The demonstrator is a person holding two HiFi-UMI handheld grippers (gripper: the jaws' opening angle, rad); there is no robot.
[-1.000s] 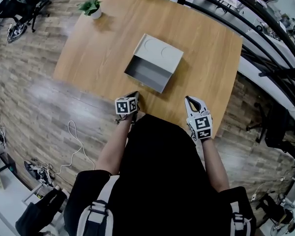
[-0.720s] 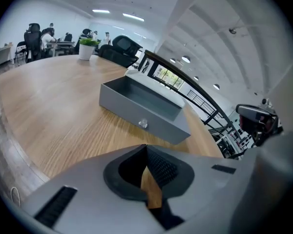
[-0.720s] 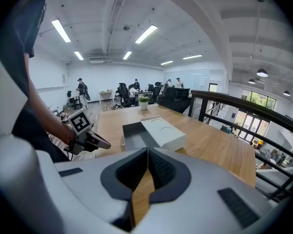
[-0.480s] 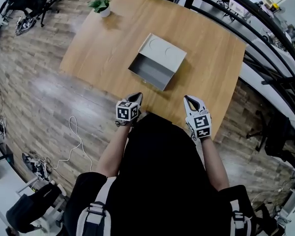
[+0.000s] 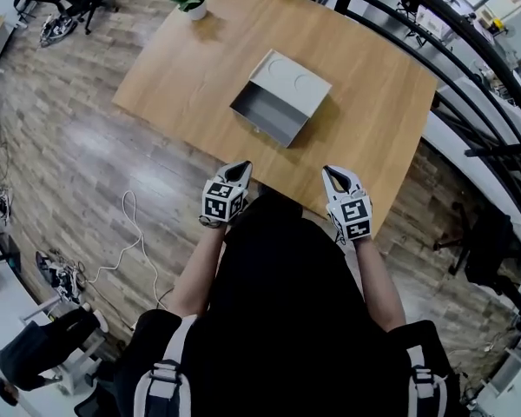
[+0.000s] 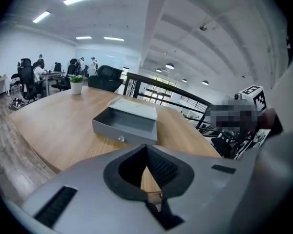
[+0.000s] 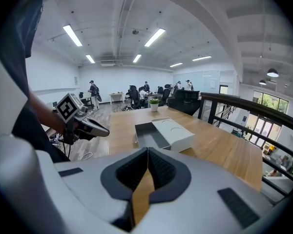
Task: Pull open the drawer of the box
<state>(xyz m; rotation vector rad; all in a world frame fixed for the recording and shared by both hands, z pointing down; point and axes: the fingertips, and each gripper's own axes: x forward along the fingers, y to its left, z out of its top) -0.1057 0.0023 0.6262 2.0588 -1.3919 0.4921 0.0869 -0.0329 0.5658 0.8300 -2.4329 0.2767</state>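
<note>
The grey box [image 5: 302, 83] sits in the middle of the bench [image 5: 174, 68]. Its drawer [image 5: 265, 115] already stands pulled out toward the person and is empty inside. In the head view the drawer lies at 1 o'clock from the left claw [image 5: 240, 170] and at 10 o'clock from the right claw [image 5: 335, 175]. Both claws are well apart from it. The drawer slides along a line from 1 o'clock to 7 o'clock, so its knob [image 6: 121, 138] faces the left claw, which seems nearer. Both claws are clenched with nothing between them.

wooden table [image 5: 373, 129] with a grey box [image 5: 297, 83], drawer [image 5: 265, 111] out, and a potted plant [image 5: 192, 0] at one corner
</note>
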